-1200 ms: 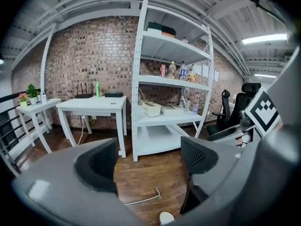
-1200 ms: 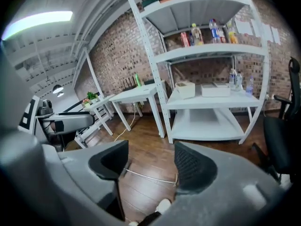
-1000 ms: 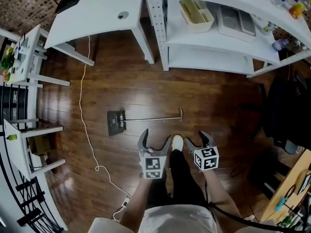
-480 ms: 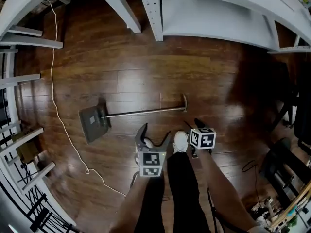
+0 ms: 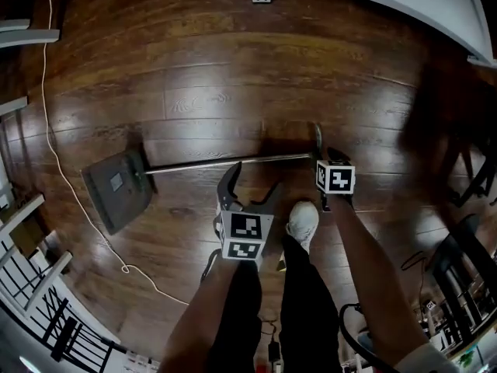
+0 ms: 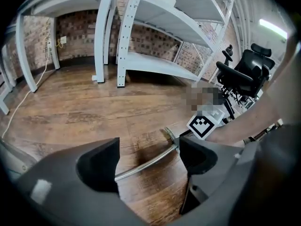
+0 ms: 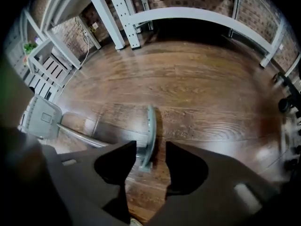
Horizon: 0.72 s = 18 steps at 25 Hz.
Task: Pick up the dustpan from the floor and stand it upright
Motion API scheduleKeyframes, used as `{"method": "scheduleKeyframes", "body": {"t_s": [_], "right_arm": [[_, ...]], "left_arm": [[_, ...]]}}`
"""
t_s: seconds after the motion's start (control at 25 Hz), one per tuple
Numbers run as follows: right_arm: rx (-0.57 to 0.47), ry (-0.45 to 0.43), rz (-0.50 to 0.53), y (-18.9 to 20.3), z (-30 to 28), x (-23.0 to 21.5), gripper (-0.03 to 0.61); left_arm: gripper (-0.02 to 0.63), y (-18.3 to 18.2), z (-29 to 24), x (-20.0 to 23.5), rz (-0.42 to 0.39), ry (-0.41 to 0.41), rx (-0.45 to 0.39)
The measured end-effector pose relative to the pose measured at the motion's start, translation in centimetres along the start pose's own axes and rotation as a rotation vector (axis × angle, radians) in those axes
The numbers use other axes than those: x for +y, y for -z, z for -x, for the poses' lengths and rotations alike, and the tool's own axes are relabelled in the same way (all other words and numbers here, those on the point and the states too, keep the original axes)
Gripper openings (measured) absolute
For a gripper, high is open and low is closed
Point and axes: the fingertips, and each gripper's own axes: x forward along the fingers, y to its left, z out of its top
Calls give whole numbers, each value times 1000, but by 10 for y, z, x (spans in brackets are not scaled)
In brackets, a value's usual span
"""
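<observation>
— Closing its jaws, the right gripper (image 7: 150,161) has the crossbar grip (image 7: 149,126) of the dustpan (image 5: 115,191) standing between them, with a gap showing on each side. Is that a sound hold?
— Probably, if the pads meet the bar squarely, close to where the shaft (image 5: 225,162) joins it. Then the pan cannot swing round as the handle end rises. The pan itself lies flat on the floor, well off to the left of those jaws.
— And the left gripper (image 6: 148,157)?
— Its jaws are spread and pinch nothing. The shaft lies on the floor just beyond them, so this gripper could steady the shaft during the lift.
— The count?
— One dustpan with one shaft and one crossbar grip, two grippers, one white cable (image 5: 43,84) on the floor and one white shoe (image 5: 303,222).
</observation>
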Motion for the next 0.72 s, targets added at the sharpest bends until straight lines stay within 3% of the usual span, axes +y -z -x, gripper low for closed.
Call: {"method": "scheduleKeyframes", "body": {"t_s": [0.08,0.2,0.32,0.4,0.52,0.72], "right_arm": [[-2,-12,10,3,-11,0,174],[-4,-27,17,3,-16,8,103],[49,7,9,3,-5,4,46],[46,5,3,-6,12,4,43],[-26,-2,15,-32,57,14,43],[-128,37,64,-72,186,40,43]], "left_arm": [[426,8,-6,3,9,4,-1],[425,16,-7,8,12,11,13],[425,10,2,8,13,13,15],[423,-1,13,6,7,14,9],[423,-30,41,4,-7,5,-23],[422,-85,120,-17,7,1,-54]]}}
